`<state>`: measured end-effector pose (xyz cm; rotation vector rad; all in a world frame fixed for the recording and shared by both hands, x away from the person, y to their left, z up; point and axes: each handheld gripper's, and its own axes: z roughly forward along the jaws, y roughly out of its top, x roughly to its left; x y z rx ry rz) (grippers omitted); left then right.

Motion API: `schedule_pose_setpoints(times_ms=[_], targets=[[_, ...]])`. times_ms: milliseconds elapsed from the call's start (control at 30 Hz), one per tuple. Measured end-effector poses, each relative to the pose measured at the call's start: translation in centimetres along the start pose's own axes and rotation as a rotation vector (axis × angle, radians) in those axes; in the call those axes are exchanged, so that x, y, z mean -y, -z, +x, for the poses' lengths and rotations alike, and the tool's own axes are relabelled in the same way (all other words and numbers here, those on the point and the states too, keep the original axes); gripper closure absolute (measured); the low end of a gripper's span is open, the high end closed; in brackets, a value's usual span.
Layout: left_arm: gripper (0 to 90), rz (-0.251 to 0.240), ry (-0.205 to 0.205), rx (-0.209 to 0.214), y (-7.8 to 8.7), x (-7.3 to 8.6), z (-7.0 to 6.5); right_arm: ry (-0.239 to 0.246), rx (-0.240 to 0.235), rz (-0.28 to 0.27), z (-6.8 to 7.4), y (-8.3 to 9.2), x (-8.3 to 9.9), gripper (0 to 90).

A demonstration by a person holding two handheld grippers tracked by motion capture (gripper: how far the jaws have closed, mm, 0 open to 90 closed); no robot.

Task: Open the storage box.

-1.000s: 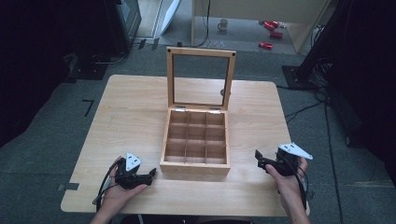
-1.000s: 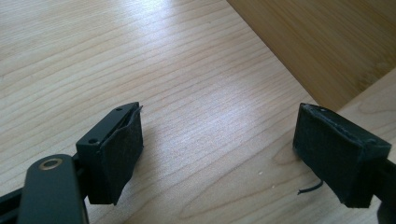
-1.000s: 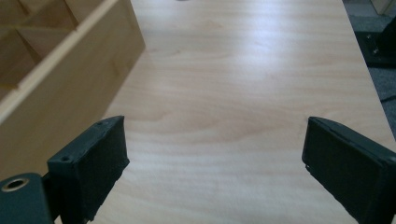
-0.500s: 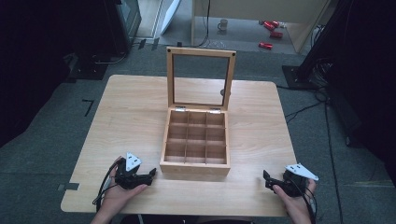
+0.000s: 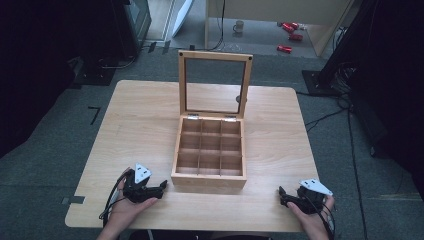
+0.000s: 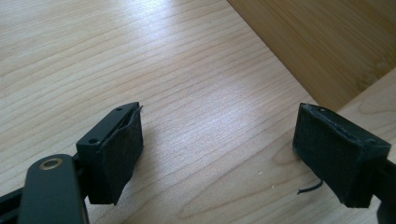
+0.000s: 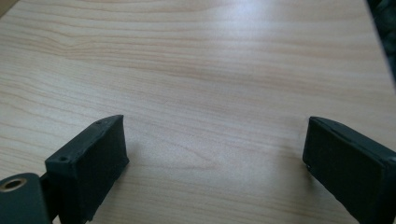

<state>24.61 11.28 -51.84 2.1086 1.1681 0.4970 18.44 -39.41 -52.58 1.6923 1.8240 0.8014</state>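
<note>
Grey carpet is surrounding the pale, fine-grained wooden tabletop [image 5: 135,125], where a square bamboo-coloured box with nine empty compartments [image 5: 209,148] is sitting centre, its glass-paned lid [image 5: 215,84] standing upright. The left gripper [image 5: 160,187] and right gripper [image 5: 283,196] are resting low at the near edge, both released, holding nothing. I judge the hinged lid could be slamming if nudged, since its frame is standing unsupported.

Light wood surface [image 5: 145,125]; open wooden box [image 5: 210,160] with nine compartments sits on it, lid upright.
</note>
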Motion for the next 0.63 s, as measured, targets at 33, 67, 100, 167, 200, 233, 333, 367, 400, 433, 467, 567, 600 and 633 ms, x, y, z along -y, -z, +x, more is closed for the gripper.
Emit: schedule_pose_setpoints(times_ms=[33,67,100,167,200,233,333,367,400,433,467,567,600,633], targets=[[16.5,0.000,0.000,0.000,0.00,0.00,0.00,-0.004,-0.004,0.006,-0.15,-0.07,-0.05,4.4],[16.5,0.000,0.000,0.000,0.00,0.00,0.01,-0.003,-0.004,0.007,-0.15,-0.07,-0.05,4.4],[16.5,0.000,0.000,0.000,0.00,0.00,0.01,-0.004,-0.004,0.006,-0.14,-0.07,-0.04,4.4],[16.5,0.000,0.000,0.000,0.00,0.00,0.00,-0.004,-0.003,0.006,-0.14,-0.07,-0.04,4.4],[16.5,0.000,0.001,0.000,0.00,0.00,0.00,-0.004,-0.004,0.006,-0.13,-0.07,-0.04,4.4],[16.5,0.000,0.000,0.000,0.00,0.00,0.00,-0.004,-0.004,0.006,-0.14,-0.07,-0.05,4.5],[16.5,0.000,-0.001,0.001,-0.01,-0.01,0.01,-0.005,-0.004,0.007,-0.14,-0.08,-0.05,4.4],[16.5,0.000,-0.002,0.001,-0.01,-0.01,0.02,-0.004,-0.004,0.007,-0.14,-0.08,-0.05,4.4],[16.4,0.000,-0.002,0.001,-0.01,-0.01,0.02,-0.004,-0.004,0.007,-0.14,-0.08,-0.05,4.4],[16.5,0.000,-0.002,0.002,-0.01,-0.01,0.02,-0.004,-0.005,0.008,-0.14,-0.09,-0.07,4.2],[16.4,0.000,-0.002,0.002,-0.01,-0.01,0.02,-0.004,-0.005,0.008,-0.14,-0.09,-0.07,4.2],[16.4,0.000,-0.002,0.003,-0.02,-0.02,0.03,0.001,-0.009,0.009,-0.16,-0.17,-0.15,3.8],[16.5,-0.001,-0.002,0.003,-0.02,-0.02,0.04,0.007,-0.014,0.010,-0.21,-0.20,-0.19,3.8],[16.5,-0.001,0.000,0.004,-0.01,-0.02,0.04,0.008,-0.017,0.016,-0.23,-0.21,-0.26,3.8]])
